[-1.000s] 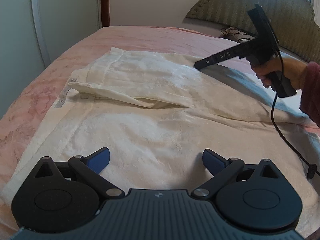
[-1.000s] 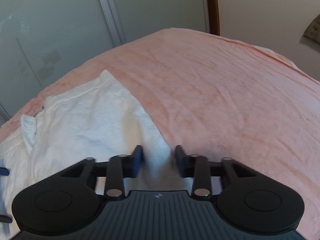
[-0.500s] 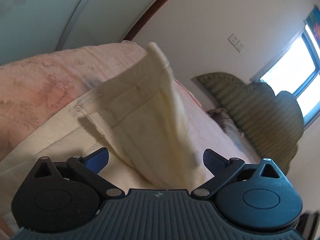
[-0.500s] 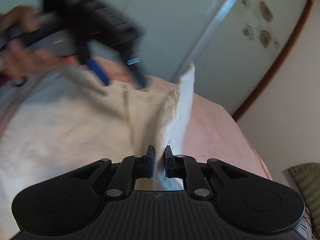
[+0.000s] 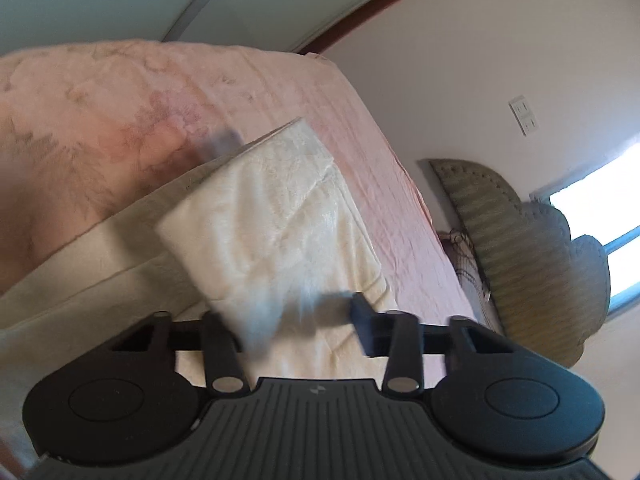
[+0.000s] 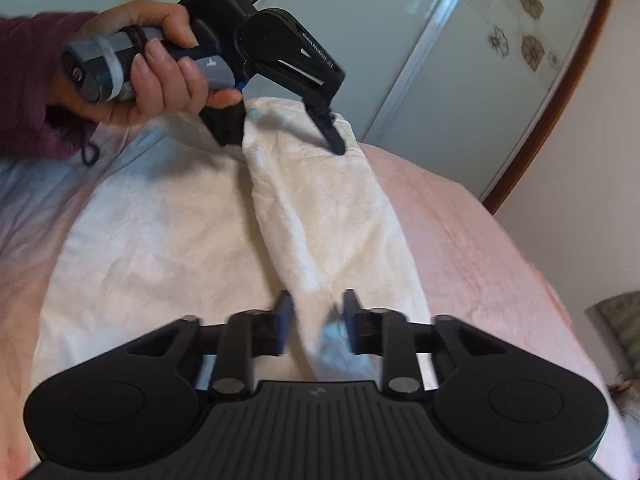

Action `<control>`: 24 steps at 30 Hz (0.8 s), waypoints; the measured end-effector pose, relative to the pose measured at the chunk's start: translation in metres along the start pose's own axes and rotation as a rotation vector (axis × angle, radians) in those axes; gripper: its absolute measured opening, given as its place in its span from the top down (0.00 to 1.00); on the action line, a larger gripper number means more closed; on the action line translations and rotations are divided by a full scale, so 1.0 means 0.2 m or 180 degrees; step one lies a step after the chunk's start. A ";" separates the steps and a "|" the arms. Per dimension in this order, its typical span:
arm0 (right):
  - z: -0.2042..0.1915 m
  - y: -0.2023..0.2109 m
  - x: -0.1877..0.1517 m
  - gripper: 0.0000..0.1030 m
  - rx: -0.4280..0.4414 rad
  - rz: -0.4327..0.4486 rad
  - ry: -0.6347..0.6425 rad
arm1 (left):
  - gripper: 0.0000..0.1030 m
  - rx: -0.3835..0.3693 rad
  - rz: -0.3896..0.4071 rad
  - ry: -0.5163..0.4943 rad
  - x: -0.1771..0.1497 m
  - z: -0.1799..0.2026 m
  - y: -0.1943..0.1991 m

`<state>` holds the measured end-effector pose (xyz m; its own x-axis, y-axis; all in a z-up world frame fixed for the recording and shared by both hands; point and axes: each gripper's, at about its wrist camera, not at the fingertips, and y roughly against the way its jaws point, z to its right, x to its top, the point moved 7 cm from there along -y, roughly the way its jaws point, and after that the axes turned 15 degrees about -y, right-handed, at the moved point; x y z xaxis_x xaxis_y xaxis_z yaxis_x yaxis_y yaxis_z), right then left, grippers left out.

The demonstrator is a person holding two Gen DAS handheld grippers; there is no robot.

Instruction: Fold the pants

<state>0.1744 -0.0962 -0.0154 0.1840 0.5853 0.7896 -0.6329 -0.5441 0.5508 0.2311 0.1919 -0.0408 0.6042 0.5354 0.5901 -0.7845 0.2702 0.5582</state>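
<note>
Two fisheye views, each looking forward and slightly down along its own hand-held gripper, close over a bed (image 5: 132,92). The left view is tilted, facing a headboard (image 5: 532,248) at right. The right view faces wardrobe doors (image 6: 420,40). Both share the cream pants (image 5: 280,208) at frame centre.

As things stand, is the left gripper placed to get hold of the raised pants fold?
Probably yes: the left gripper already straddles the raised fold of the pants, its jaws closing with cloth between them and nothing in the way.
</note>
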 end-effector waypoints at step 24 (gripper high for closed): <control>0.37 0.37 -0.23 0.95 -0.0235 -0.0643 -0.0611 | 0.97 0.0035 0.0057 -0.0263 -0.09 0.03 0.24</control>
<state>0.1749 -0.2080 0.0093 0.4463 0.5491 0.7066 -0.6207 -0.3788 0.6865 0.1828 0.1913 -0.0211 0.5999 0.4722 0.6458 -0.7940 0.2520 0.5532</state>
